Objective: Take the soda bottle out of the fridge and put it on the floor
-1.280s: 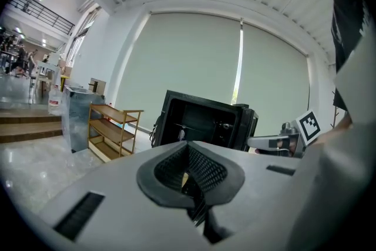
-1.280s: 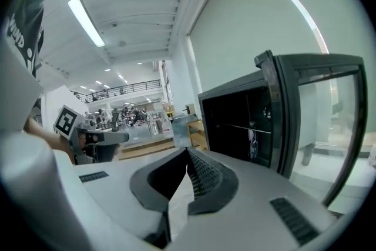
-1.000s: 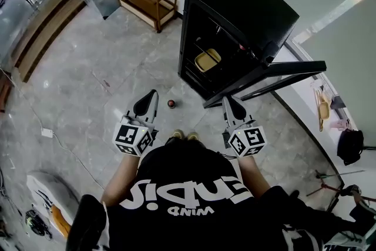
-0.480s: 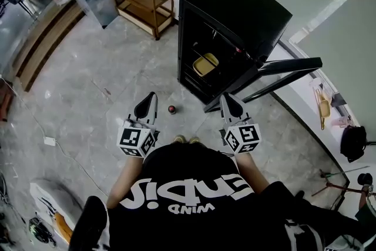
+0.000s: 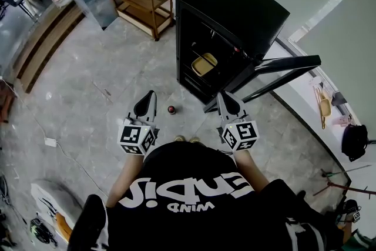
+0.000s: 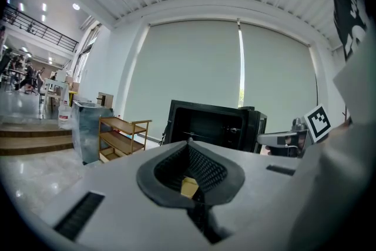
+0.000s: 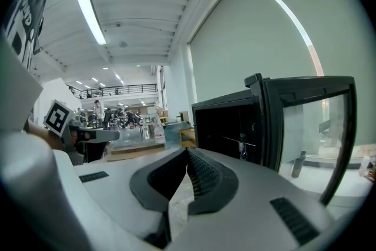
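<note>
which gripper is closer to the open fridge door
The right gripper, at the head view's right: its tip sits beside the open door of the black fridge, while the left gripper hangs over the floor farther off.

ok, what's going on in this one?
A person stands facing the black mini fridge, whose glass door hangs open. The left gripper and right gripper are both shut and empty, held out roughly level. A small round thing with a reddish top, probably the soda bottle seen from above, stands on the grey tiled floor in front of the fridge. Neither gripper touches it.
</note>
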